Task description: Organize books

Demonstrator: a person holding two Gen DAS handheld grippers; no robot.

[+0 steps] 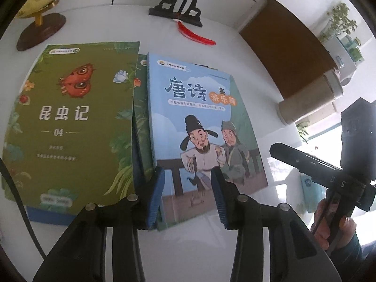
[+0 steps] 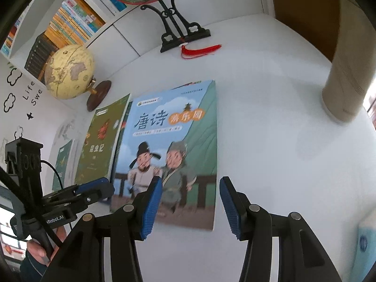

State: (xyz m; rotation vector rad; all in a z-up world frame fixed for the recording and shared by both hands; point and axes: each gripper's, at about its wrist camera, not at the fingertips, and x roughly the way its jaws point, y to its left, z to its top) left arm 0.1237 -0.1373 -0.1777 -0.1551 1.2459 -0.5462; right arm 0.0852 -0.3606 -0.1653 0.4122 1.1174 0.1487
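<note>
My left hand-held gripper (image 1: 188,195) and right hand-held gripper (image 2: 191,208) both hang spread, empty, over the blue book (image 1: 199,122) (green book (image 1: 70,122) beside it); the tidying looks barely begun.

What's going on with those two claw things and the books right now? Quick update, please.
Left gripper and right gripper both open, holding nothing. Blue book flat atop stack beside green book. Table around them free.

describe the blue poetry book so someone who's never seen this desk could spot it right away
On the white desk, in front of the black carved stand with the red tassel, books lie flat side by side. The blue book lies furthest right, on top of others. Its neighbour is olive green with a red butterfly; this one shows two cartoon men in robes.
</note>
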